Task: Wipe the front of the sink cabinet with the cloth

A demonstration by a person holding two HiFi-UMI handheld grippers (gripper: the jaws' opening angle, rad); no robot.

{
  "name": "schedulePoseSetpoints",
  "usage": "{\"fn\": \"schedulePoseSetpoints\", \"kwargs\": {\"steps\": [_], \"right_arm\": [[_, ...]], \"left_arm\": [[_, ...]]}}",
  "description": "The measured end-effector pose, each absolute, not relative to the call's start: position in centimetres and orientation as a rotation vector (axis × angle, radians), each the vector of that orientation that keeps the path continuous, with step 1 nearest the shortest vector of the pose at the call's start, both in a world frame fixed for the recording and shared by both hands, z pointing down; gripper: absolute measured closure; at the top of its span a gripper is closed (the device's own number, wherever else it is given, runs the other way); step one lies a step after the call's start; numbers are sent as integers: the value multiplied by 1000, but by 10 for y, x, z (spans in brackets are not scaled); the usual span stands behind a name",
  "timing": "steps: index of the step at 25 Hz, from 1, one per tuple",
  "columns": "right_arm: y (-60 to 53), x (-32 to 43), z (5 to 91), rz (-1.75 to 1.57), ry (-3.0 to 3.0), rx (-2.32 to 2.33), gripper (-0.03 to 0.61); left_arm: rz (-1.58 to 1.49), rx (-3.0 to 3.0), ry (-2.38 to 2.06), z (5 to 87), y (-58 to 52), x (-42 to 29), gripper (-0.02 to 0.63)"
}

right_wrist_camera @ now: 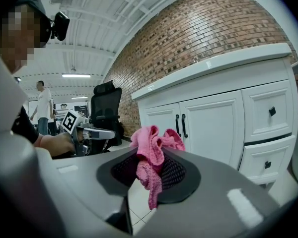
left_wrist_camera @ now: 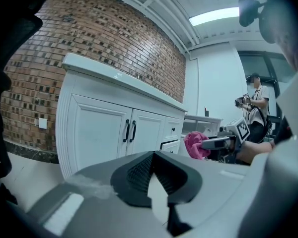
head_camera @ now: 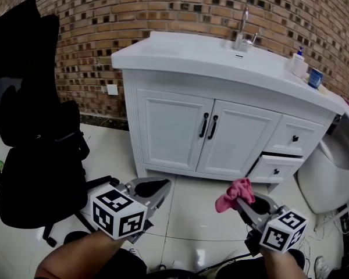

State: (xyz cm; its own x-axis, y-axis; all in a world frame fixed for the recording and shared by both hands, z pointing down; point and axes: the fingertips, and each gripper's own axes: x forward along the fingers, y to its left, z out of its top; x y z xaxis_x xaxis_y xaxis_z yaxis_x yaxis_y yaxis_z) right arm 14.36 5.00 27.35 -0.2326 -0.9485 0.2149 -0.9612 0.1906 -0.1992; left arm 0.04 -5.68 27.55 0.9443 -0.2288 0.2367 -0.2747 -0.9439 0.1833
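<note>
- Ahead of the left gripper (head_camera: 153, 192), the sink cabinet (head_camera: 174, 132) stands well apart across bare floor. This gripper's jaws are drawn together at the tips with nothing between them, so it has no part in the wipe yet.
- Ahead of both grippers, between their lines of aim, the two black door handles (head_camera: 208, 125) run upright down the middle of the cabinet front. The door panels spread to either side of them.
- Off the right gripper (head_camera: 246, 202), the pink cloth (head_camera: 235, 194) is clamped in the jaws. It bunches out past the tips on the cabinet side, with a tail hanging below.
- Beyond that cloth, the doors lie straight ahead and the drawers (head_camera: 294, 137) ahead and to the right, all well apart. The lower drawer (head_camera: 274, 168) looks slightly ajar.
- By my reading, the right gripper is the one to carry the cloth forward until it touches the panel.
</note>
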Motion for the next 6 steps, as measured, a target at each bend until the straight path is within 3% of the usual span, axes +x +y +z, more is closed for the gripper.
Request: {"fn": "schedulePoseSetpoints", "kwargs": {"steps": [6], "right_arm": [[51, 143, 276, 475, -2391, 1911, 485]], "left_arm": [[317, 2879, -375, 277, -56, 1, 609]]}}
